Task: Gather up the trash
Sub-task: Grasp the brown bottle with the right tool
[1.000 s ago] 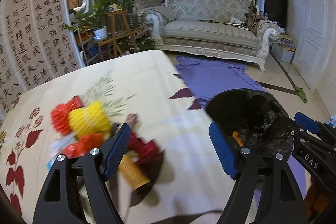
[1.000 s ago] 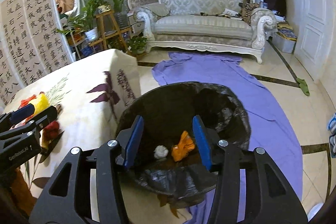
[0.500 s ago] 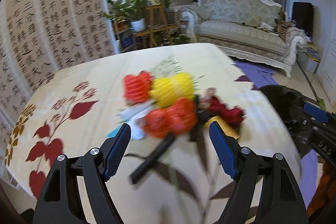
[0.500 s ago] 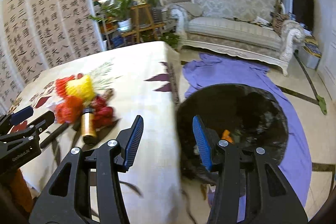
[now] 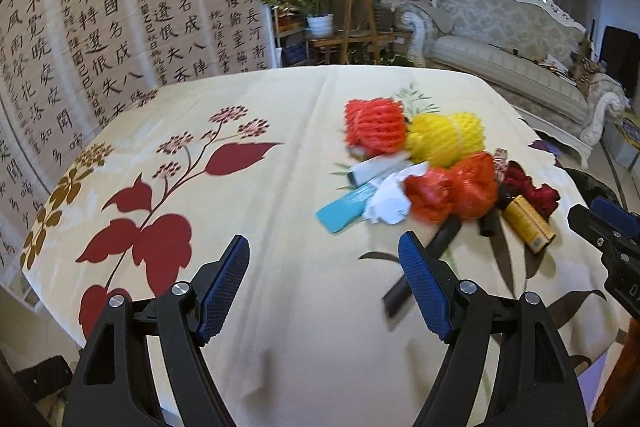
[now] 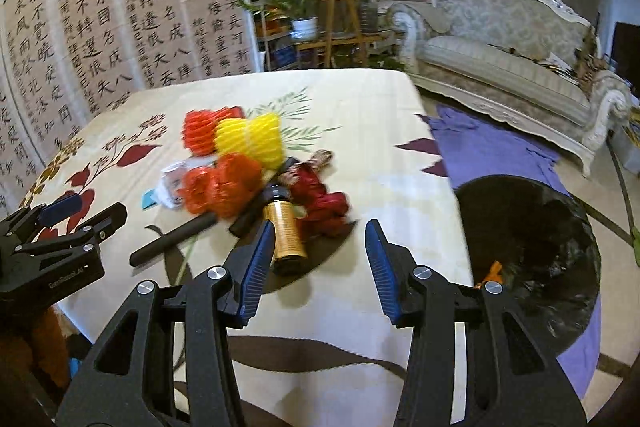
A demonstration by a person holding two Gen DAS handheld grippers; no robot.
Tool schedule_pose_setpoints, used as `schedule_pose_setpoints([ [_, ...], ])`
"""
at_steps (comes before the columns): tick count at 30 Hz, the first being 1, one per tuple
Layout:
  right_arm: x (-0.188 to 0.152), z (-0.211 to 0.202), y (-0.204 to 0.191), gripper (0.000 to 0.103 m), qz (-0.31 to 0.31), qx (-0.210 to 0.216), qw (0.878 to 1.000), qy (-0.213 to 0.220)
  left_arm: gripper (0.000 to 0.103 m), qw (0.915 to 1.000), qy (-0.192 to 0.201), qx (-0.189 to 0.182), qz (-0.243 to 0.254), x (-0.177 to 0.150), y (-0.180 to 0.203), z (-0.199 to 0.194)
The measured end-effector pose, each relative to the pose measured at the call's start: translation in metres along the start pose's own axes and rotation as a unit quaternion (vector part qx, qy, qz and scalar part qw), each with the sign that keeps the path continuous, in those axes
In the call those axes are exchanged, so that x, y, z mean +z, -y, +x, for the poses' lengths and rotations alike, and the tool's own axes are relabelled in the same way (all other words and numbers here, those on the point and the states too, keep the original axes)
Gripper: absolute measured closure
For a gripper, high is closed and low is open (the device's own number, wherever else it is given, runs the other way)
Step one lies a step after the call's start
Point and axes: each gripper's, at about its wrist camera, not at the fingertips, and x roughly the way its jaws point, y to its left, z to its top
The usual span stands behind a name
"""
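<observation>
The step in hand is judged to be the reach for a fresh piece of trash from the heap on the worktop. The left hand-held gripper is held with its jaws wide apart and nothing between them, over bare cloth. The right hand-held gripper is closing slightly; its jaws are apart and empty, with the gold can seen just beyond the left fingertip.

The heap lies at about 1 o'clock from the left hand-held gripper and at about 11 o'clock from the right one. It is made up of red foam nets, a yellow foam net, a white crumpled paper, a teal wrapper, a black stick and dark red scraps. The bin, lined with a black bag, stands on the floor at 3 o'clock from the right hand-held gripper, beside the worktop's edge.

The can is judged the nearest pick for the right hand-held gripper. It lies on its side, its long axis running from about 12 to 6 o'clock in the right wrist view, the open end toward the camera and the black cap toward the heap. It is best taken across its round body, near mid-length, since it could roll or slip if pinched at the end. The stick lies along a line from 8 to 2 o'clock and is partly buried under a red net, so it is better left until the net is lifted.
</observation>
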Motion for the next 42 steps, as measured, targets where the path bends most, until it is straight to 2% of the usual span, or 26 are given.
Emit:
schedule_pose_setpoints([
  [2, 0.001, 0.004, -0.005, 0.059, -0.005, 0.004, 1.000, -0.004, 0.028, 1.0000, -0.001, -0.002, -0.004, -0.001, -0.005, 0.002],
  [4, 0.001, 0.009, -0.011, 0.071, -0.010, 0.009, 1.000, -0.012, 0.028, 1.0000, -0.002, -0.003, -0.006, -0.002, -0.006, 0.004],
  [7, -0.001, 0.014, -0.017, 0.074, -0.016, 0.020, 0.999, -0.024, 0.028, 0.9999, -0.005, -0.006, -0.010, -0.003, -0.008, 0.006],
  [17, -0.004, 0.030, -0.026, 0.074, -0.022, 0.034, 0.998, -0.047, 0.028, 0.9996, -0.013, -0.010, -0.024, -0.005, -0.019, 0.014],
  [34, 0.008, 0.056, -0.036, 0.074, -0.023, 0.019, 0.997, -0.065, 0.028, 0.9993, -0.015, -0.025, -0.025, -0.005, -0.020, 0.018],
  [42, -0.001, 0.044, -0.040, 0.077, -0.041, 0.018, 0.997, -0.065, 0.028, 0.9992, -0.011, -0.036, -0.013, -0.004, -0.008, 0.015],
])
